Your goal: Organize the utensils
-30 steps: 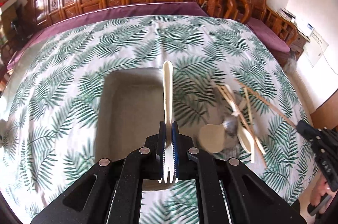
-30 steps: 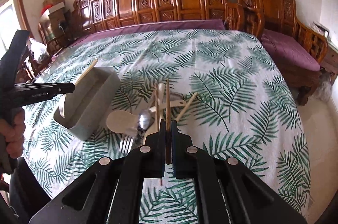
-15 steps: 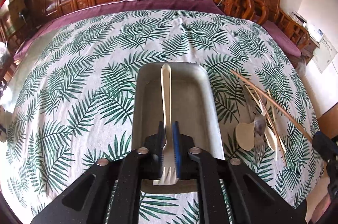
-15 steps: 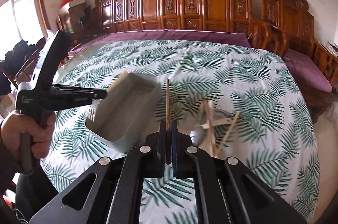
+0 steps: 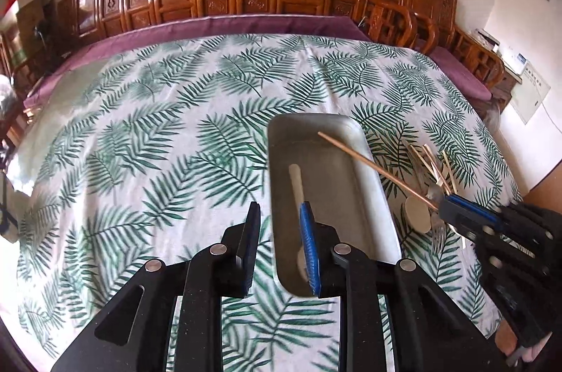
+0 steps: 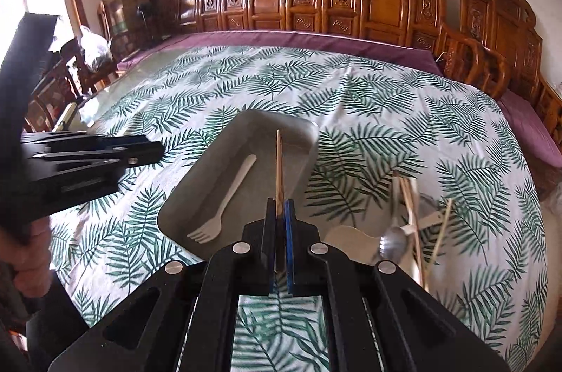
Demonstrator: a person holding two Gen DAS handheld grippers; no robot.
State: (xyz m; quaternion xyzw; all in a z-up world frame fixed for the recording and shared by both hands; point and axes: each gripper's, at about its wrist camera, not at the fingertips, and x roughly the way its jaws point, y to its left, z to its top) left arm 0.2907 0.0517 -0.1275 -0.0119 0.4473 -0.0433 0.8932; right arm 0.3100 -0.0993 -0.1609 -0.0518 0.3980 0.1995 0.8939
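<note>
Fork [image 6: 224, 203] dropped into tray [image 6: 207, 168] — left tongs [image 5: 281, 238] just opened, empty; right tongs [image 6: 280, 231] clamp chopstick [image 6: 279, 168] — leaf-print tablecloth [image 6: 404, 112].

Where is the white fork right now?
The white fork lies flat inside the grey tray, near the tray's left wall in the right wrist view. Its prongs point toward the camera, and the chopstick in the right tool hovers beside it.
</note>
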